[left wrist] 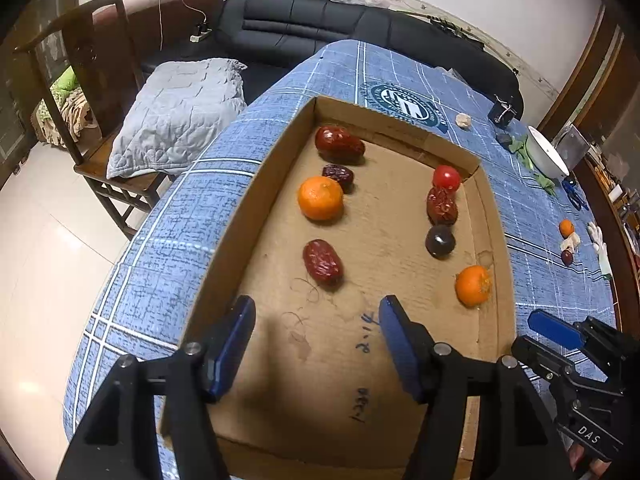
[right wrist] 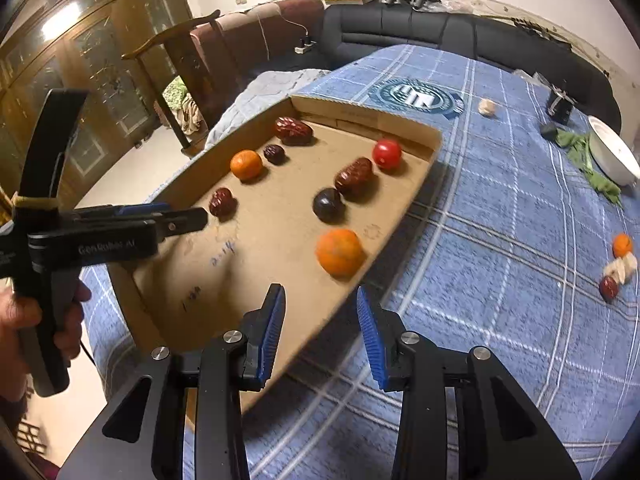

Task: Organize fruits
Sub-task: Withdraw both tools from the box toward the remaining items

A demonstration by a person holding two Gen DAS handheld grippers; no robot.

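A shallow cardboard tray [left wrist: 248,200] lies on the blue checked tablecloth. Its left row holds a big red date [left wrist: 339,144], a small dark date [left wrist: 339,176], an orange [left wrist: 320,198] and a red date [left wrist: 323,262]. The right row holds a cherry tomato [left wrist: 446,178], a red date [left wrist: 441,206], a dark plum [left wrist: 440,241] and an orange [left wrist: 473,285]. My left gripper [left wrist: 316,308] hangs open over the tray's near end, just short of the nearest date, nothing between its fingers. My right gripper [right wrist: 320,294] stands open and empty above the tray's right wall, the near orange [right wrist: 340,252] just beyond it.
To the right on the cloth lie a loose orange [right wrist: 622,245], a pale piece and a red date [right wrist: 609,287]. A white bowl [right wrist: 612,156] and green leaves sit at the far right. A wooden chair with a grey cushion [left wrist: 176,116] stands left of the table.
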